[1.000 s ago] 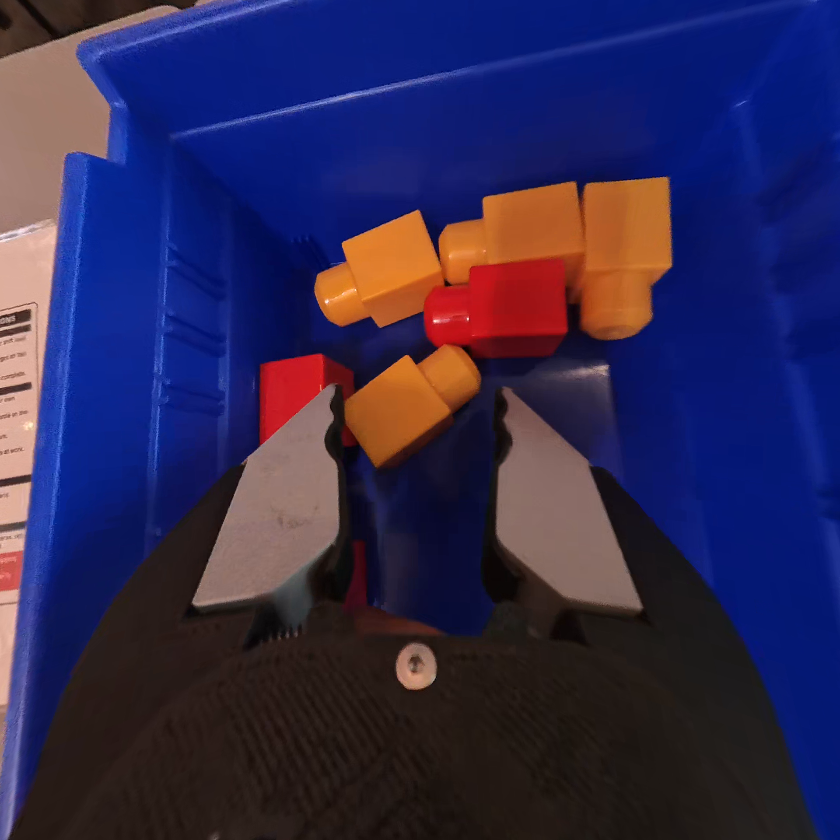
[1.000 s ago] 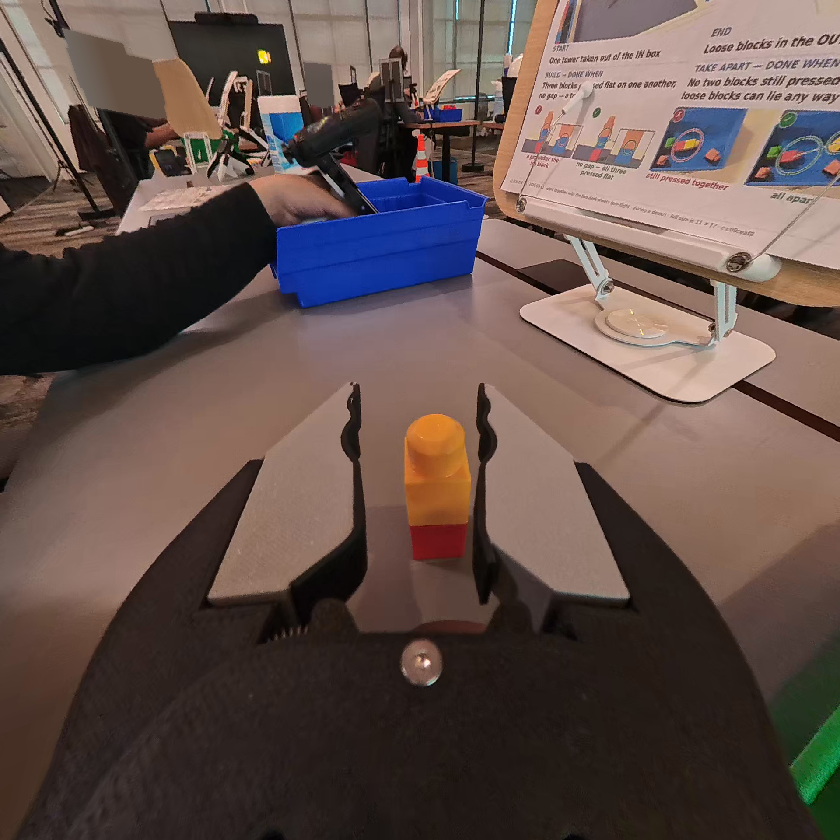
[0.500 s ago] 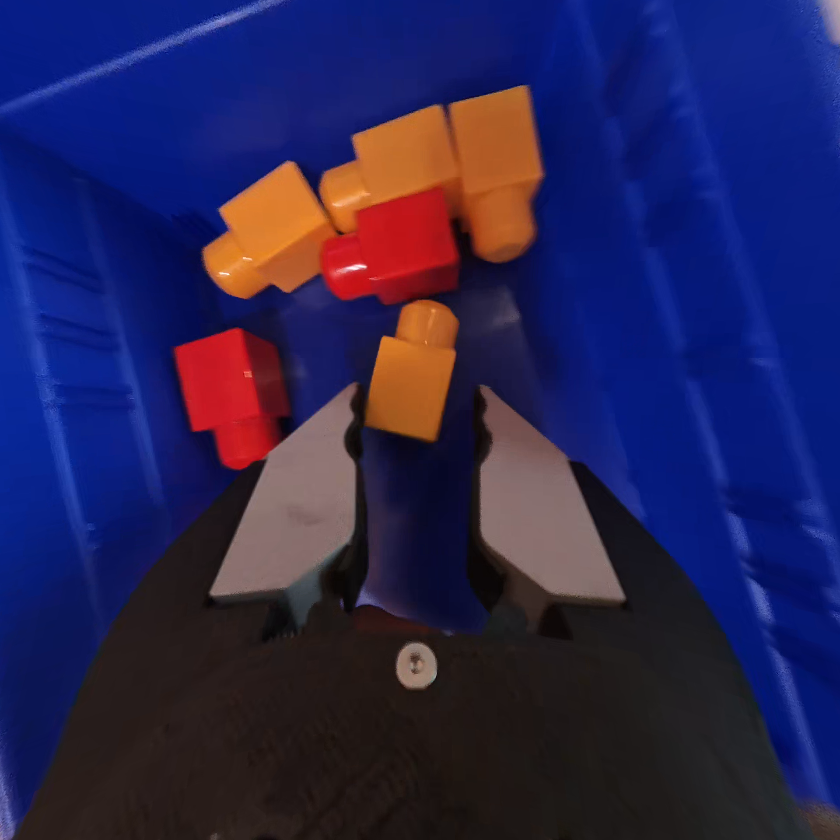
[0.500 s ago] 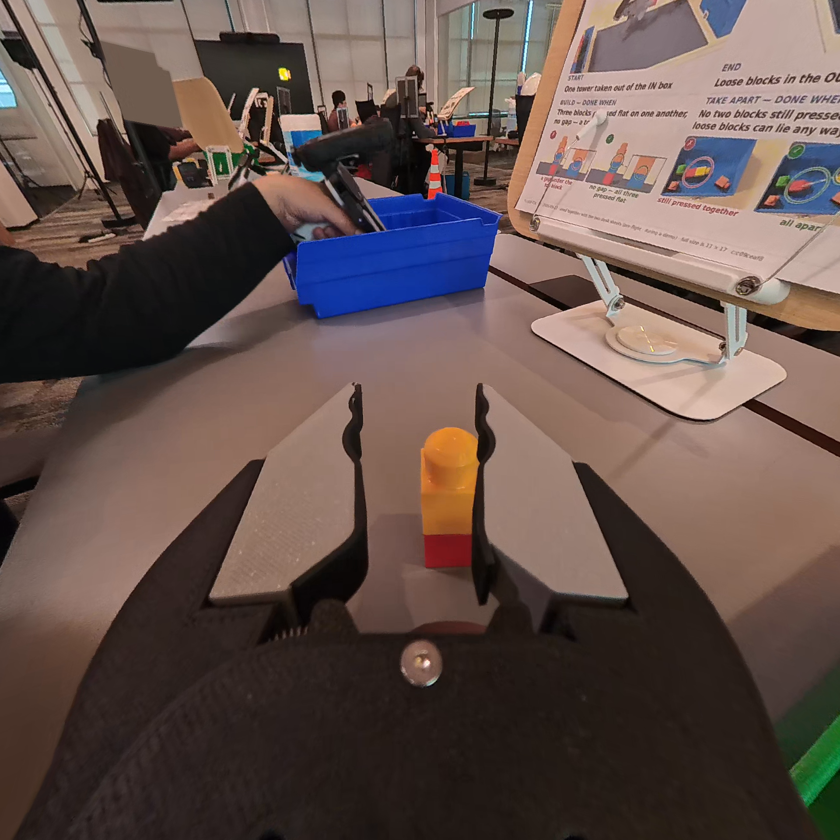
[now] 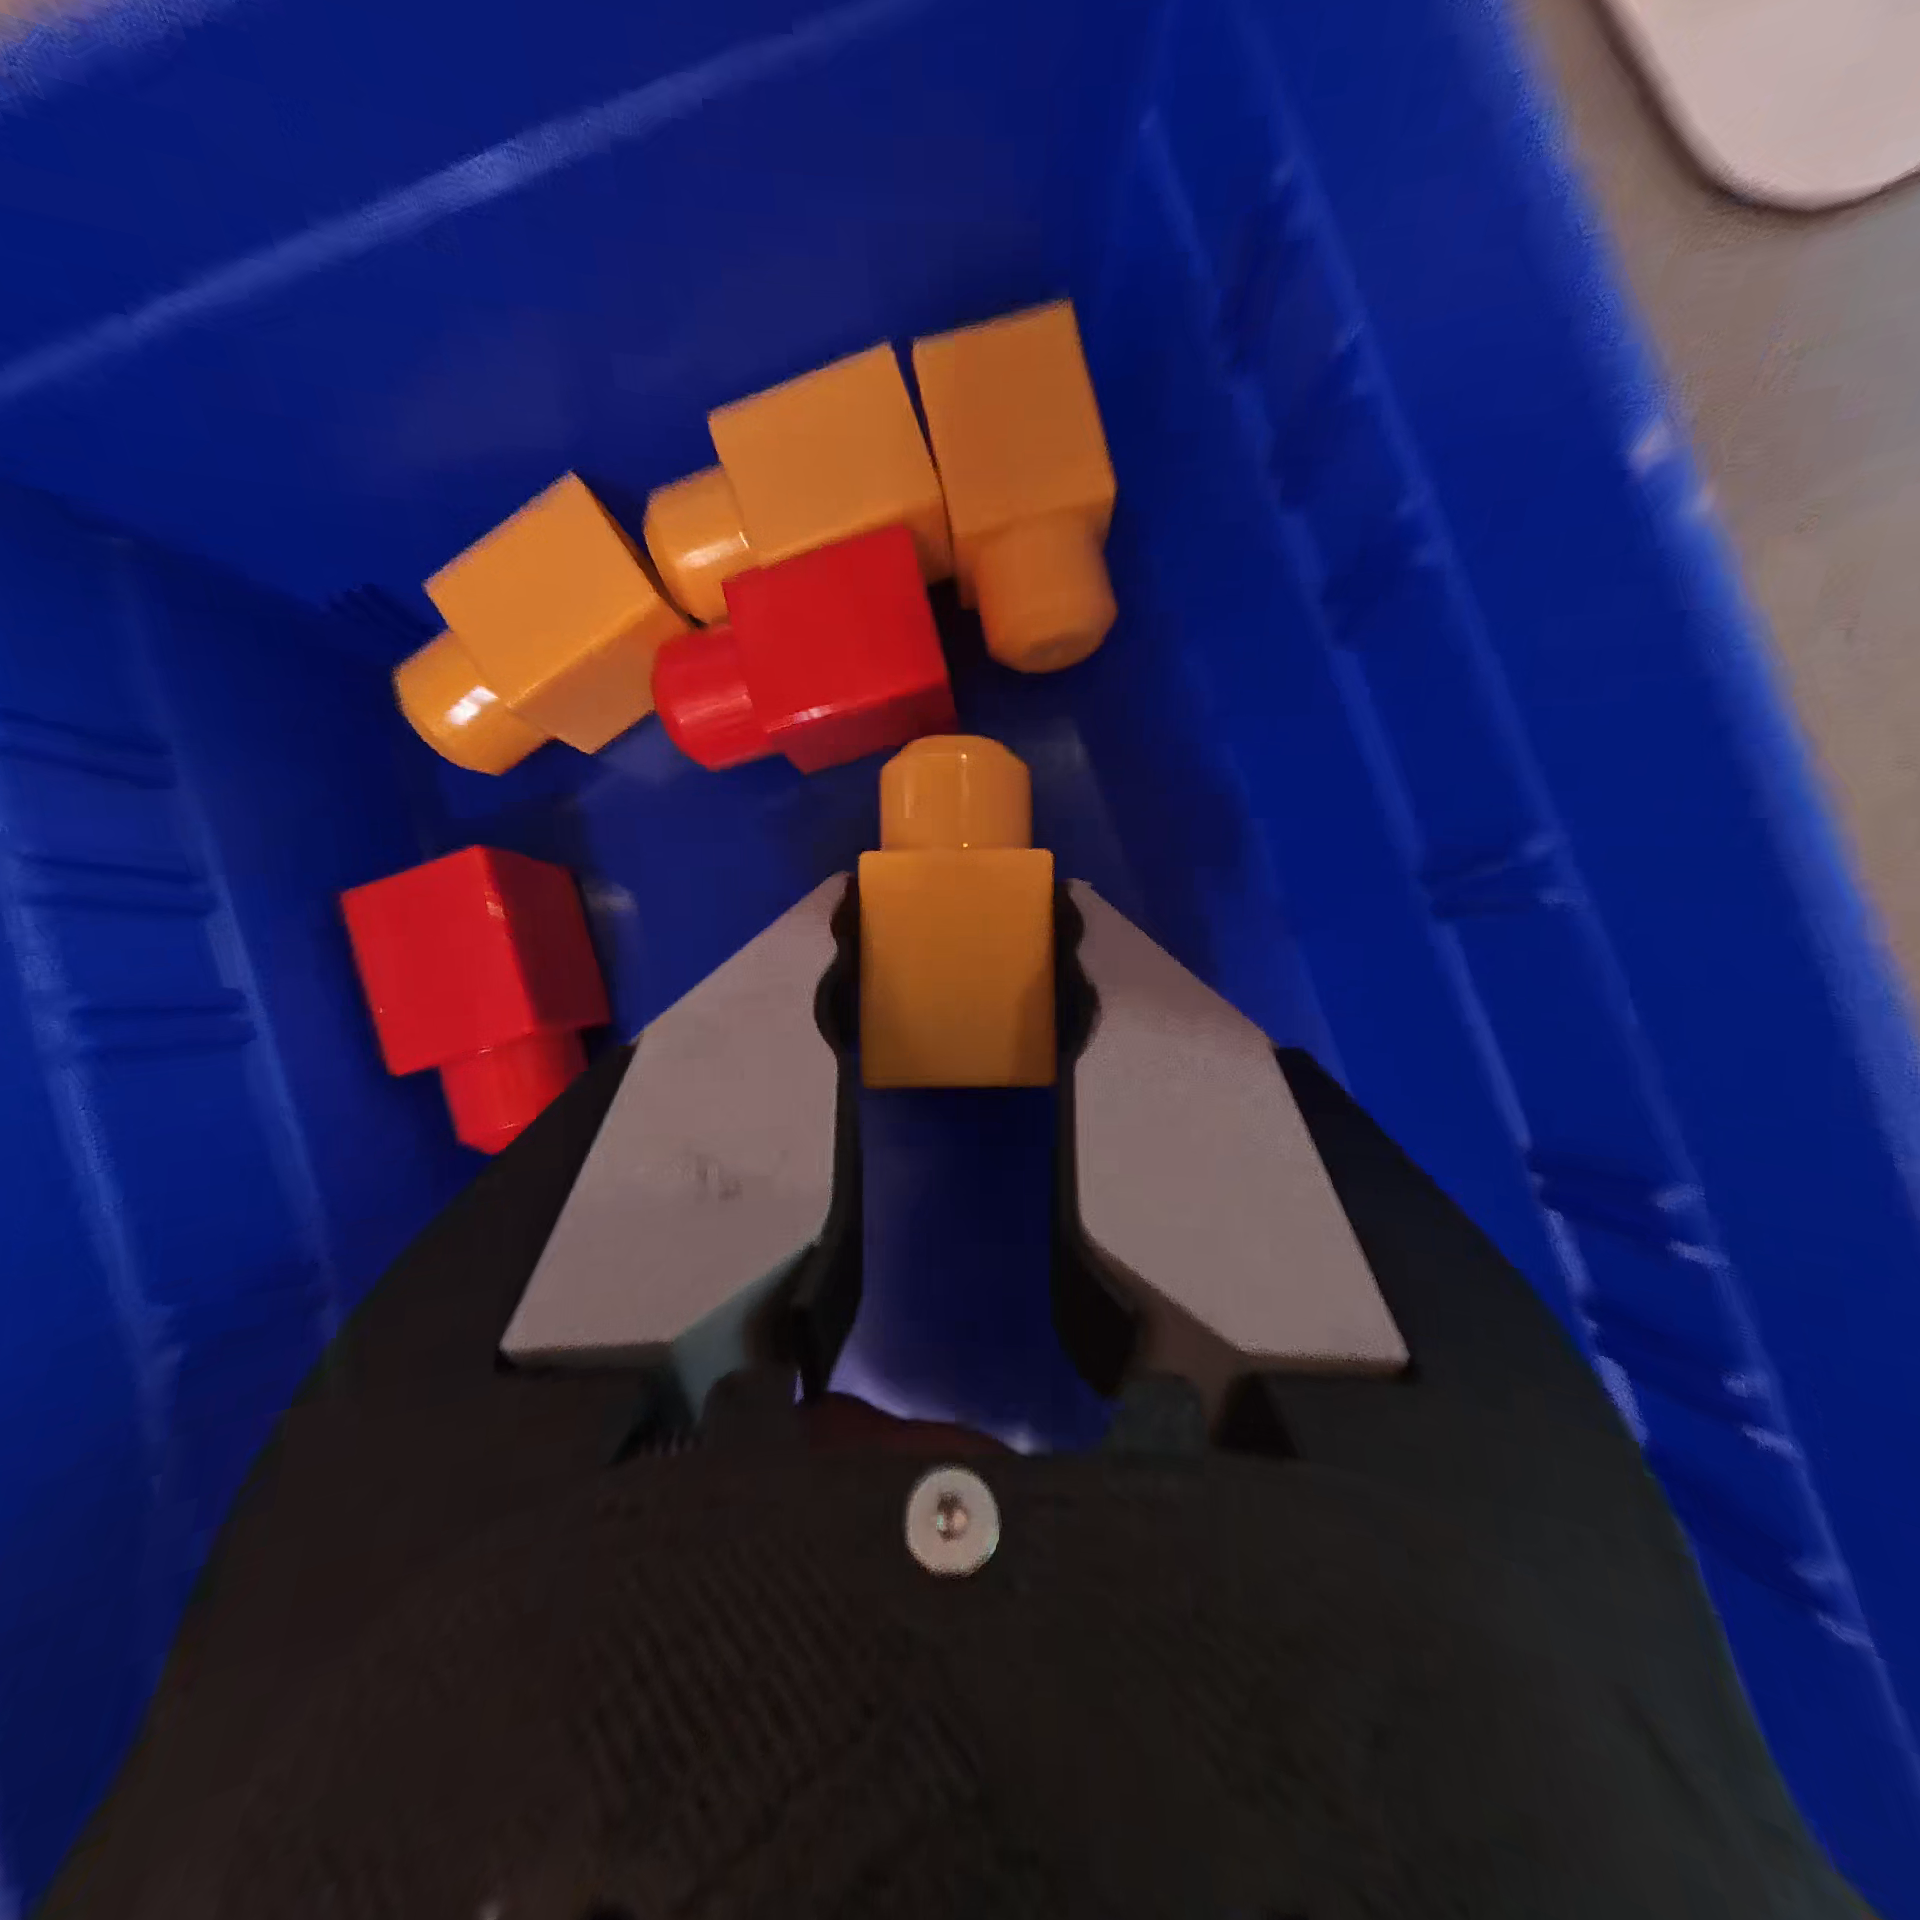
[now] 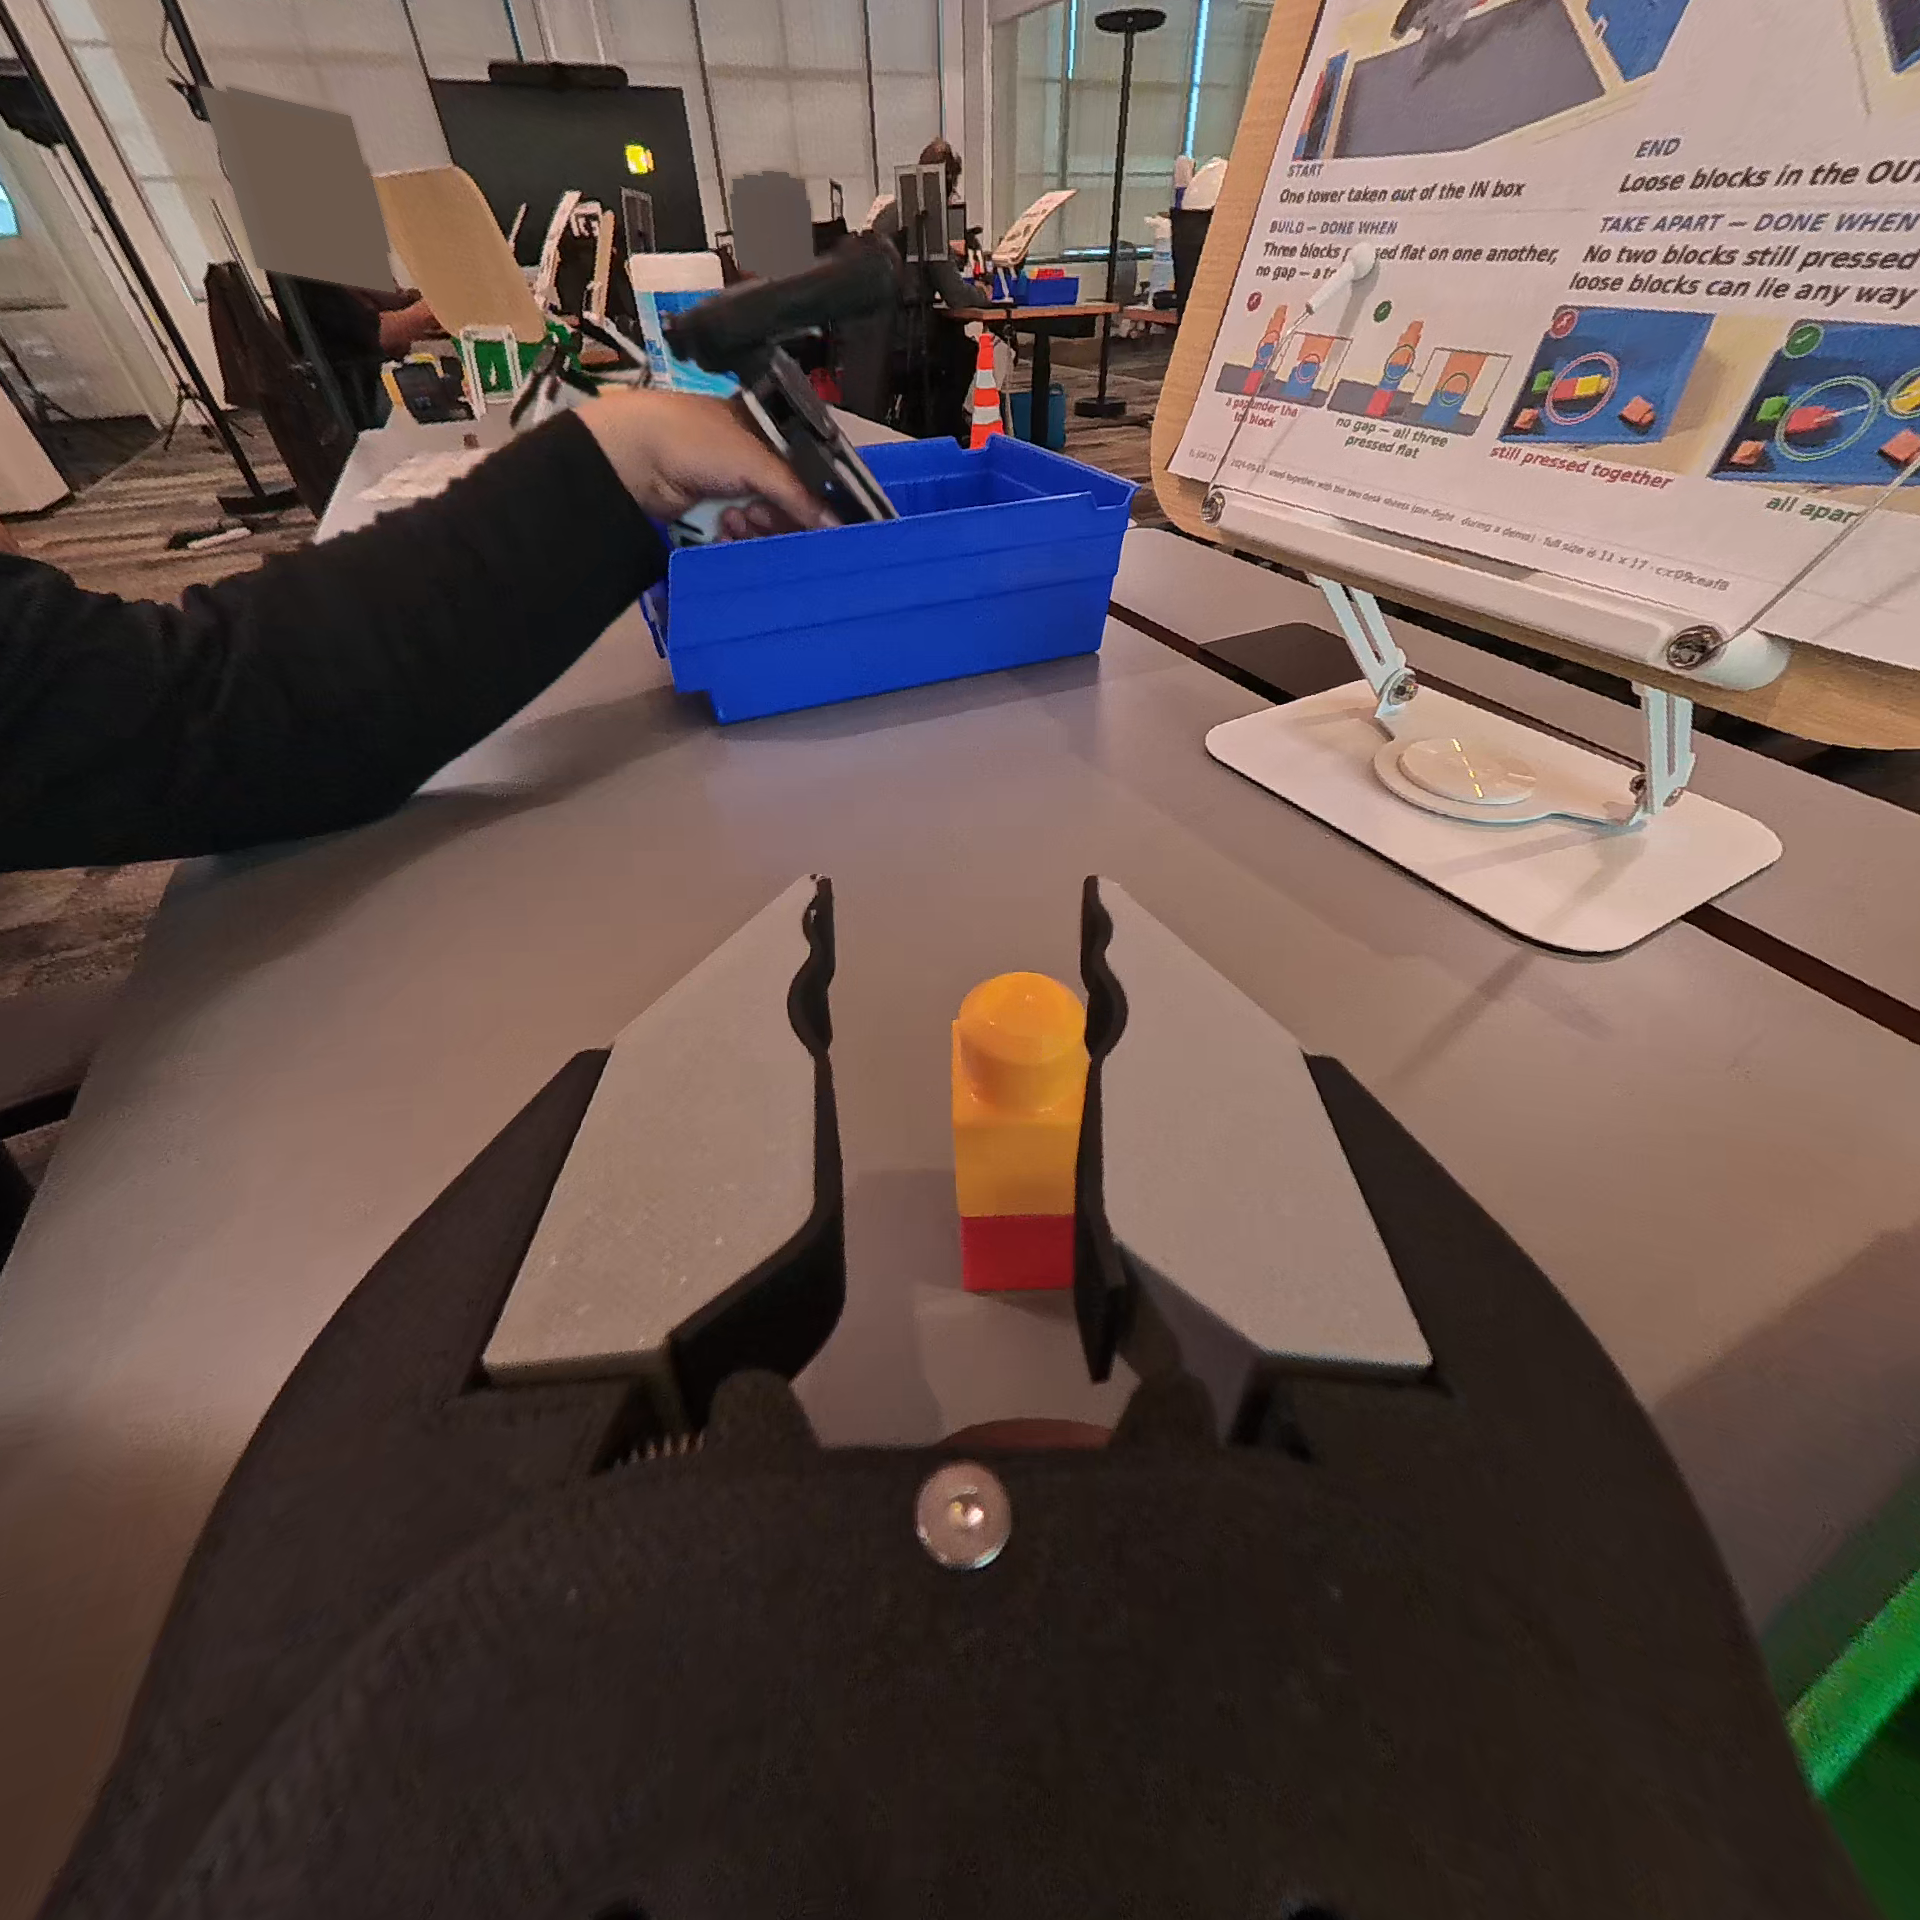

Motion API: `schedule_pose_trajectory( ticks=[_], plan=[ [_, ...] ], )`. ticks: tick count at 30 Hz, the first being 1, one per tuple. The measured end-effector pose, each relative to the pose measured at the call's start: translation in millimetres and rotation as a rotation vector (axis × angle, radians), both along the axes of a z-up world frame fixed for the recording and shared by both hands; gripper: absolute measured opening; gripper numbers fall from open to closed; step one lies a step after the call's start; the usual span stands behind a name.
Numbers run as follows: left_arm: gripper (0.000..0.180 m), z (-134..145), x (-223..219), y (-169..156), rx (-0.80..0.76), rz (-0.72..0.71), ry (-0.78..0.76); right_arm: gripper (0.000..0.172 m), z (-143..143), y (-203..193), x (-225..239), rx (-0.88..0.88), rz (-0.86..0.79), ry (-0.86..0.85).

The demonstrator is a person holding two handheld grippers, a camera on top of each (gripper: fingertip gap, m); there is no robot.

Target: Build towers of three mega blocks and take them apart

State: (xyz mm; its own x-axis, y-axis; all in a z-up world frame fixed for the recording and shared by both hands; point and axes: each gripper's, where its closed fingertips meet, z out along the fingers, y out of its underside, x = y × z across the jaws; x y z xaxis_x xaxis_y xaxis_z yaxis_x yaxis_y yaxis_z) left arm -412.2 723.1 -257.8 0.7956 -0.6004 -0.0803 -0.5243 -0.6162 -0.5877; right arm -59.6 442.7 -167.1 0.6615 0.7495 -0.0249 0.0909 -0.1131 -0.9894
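In the left wrist view my left gripper [image 5: 956, 894] reaches into the blue bin [image 5: 1351, 727] and is shut on an orange block [image 5: 956, 966], stud pointing away, both pads against its sides. Loose in the bin lie three more orange blocks [image 5: 561, 613] and two red ones [image 5: 468, 956]. In the right wrist view my right gripper [image 6: 954, 888] is open around a two-block tower [image 6: 1018, 1132], orange on red, standing on the grey table [image 6: 623, 935]. The tower stands close to the right finger, with a clear gap on the left. The left gripper [image 6: 831, 468] also shows there, dipped into the bin [image 6: 894, 613].
An instruction board on a white stand [image 6: 1486, 790] is at the right of the table. A person's sleeved arm [image 6: 312, 665] crosses from the left to the bin. A green edge [image 6: 1860, 1704] shows at the lower right. About 45 cm separates my left fingertips from my right.
My left gripper moved onto the orange block in the bin and its jaws closed on it; the block turned stud-forward. My right gripper narrowed slightly and shifted left, so the tower is now by its right finger.
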Motion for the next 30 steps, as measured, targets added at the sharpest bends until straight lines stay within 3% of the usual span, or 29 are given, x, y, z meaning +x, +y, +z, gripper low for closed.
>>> schedule_pose_trajectory(
  ticks=[3,6,9,11,13,16,19,21,30],
  plan=[
    [0.035,69.4,8.4,-4.2,0.196,0.004,-0.075,0.045,1.9,0.8,2.6,-0.003,-0.001,0.020],
    [0.035,155.4,48.8,-32.1,0.453,-0.136,-0.283,0.045,4.6,0.8,5.2,-0.010,0.003,0.049],
    [0.034,229.0,126.0,-112.1,0.541,-0.461,-0.678,0.044,12.3,-2.5,6.3,-0.015,0.028,0.106],
    [0.034,255.2,172.8,-173.2,0.527,-0.657,-0.873,0.045,21.4,-6.7,6.7,-0.007,0.054,0.162],
    [0.034,247.8,220.7,-224.7,0.431,-0.798,-0.951,0.045,31.2,-12.8,5.6,0.000,0.098,0.226],
    [0.034,196.4,280.9,-279.7,0.306,-0.902,-0.928,0.046,43.7,-22.4,3.2,0.000,0.172,0.316],
    [0.034,157.1,305.0,-310.6,0.288,-0.922,-0.931,0.046,50.1,-30.8,-0.8,-0.007,0.239,0.364],
    [0.034,153.0,303.3,-330.8,0.243,-0.960,-1.048,0.047,50.1,-34.3,-4.8,-0.010,0.266,0.363],
    [0.034,132.5,300.7,-329.9,0.179,-0.852,-1.131,0.052,40.6,-51.7,-39.0,-0.040,0.370,0.285]
  ],
)
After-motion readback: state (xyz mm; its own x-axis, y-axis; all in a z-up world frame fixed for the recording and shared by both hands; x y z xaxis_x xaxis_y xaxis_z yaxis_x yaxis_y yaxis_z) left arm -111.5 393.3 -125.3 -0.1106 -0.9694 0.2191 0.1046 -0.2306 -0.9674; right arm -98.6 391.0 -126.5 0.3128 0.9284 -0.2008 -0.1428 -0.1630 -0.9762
